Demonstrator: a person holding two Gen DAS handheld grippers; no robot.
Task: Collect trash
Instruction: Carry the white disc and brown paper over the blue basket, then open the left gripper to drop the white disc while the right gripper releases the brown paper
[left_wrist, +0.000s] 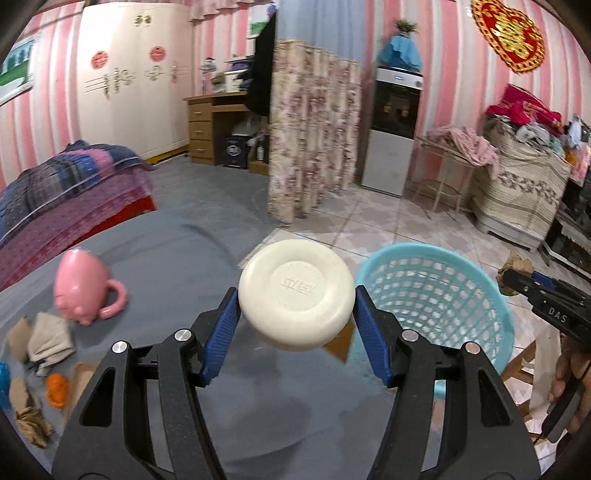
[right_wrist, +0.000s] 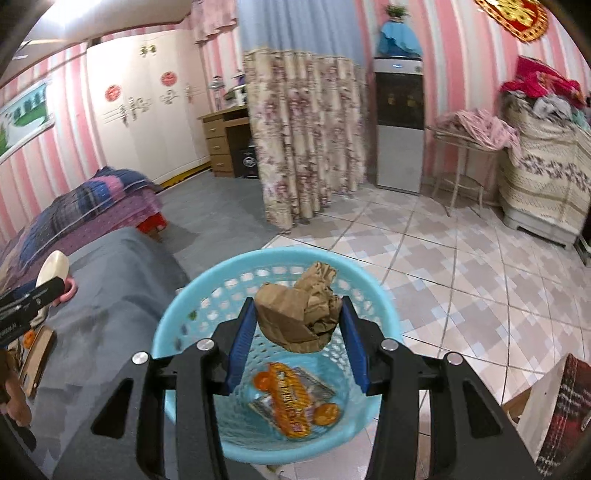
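A crumpled brown paper wad (right_wrist: 299, 314) is clamped in the right gripper (right_wrist: 298, 334) above the pale blue perforated plastic basket (right_wrist: 173, 325), where an orange wrapper (right_wrist: 291, 400) already lies. A round white plastic lid (left_wrist: 296, 293), possibly a jar cap, is clamped in the left gripper (left_wrist: 296, 334) beside the rim. The drop-off step is in hand; release over the opening is called for next.

Black claw (left_wrist: 297, 310) arms w/ ribbed blue pads (left_wrist: 221, 332), silver pivot screws.

The wrapper (right_wrist: 295, 398) in the basket (right_wrist: 173, 332) is blurred (print unreadable); scraps (left_wrist: 33, 421) are smeared.
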